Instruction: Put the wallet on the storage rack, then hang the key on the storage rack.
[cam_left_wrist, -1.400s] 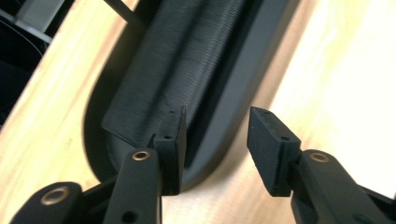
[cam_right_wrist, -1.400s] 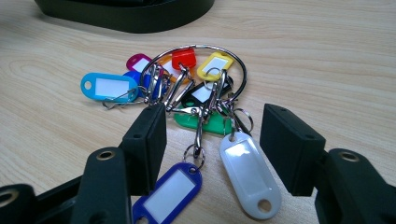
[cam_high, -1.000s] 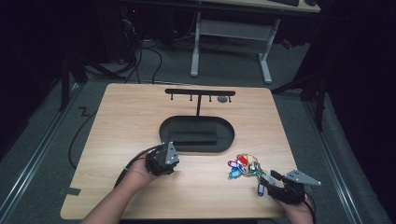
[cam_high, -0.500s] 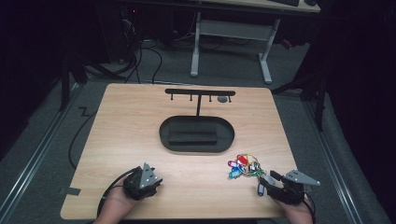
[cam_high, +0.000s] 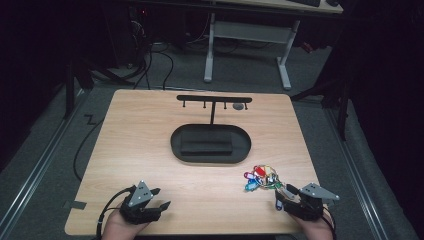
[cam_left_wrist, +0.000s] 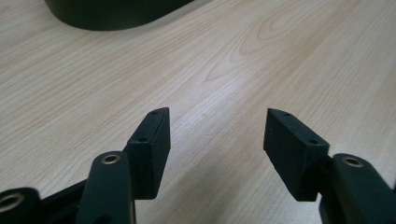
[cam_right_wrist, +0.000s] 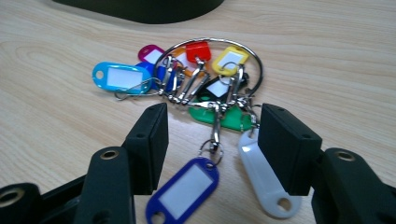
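Left gripper (cam_high: 156, 199) low at near table edge, jaws just opened, empty. Right gripper (cam_right_wrist: 212, 128) jaws wide, straddling blue and white tags of key-tag bunch (cam_right_wrist: 201, 84), seemingly untouched.

Each gripper, left gripper (cam_high: 159, 198) and right gripper (cam_high: 282, 195), is black with blocky rectangular pads (cam_left_wrist: 152, 140), brass-ringed screw holes, a grey three-cornered top plate and a black trailing cable.

Your table (cam_high: 150, 125): light wood top w/ two things on it.
Black oval tray (cam_high: 210, 143) sits mid-table, T-shaped hook rack (cam_high: 214, 100) rising just behind it; bunch of colored key tags (cam_high: 261, 178) on a ring lies near the front right, just off the tray.
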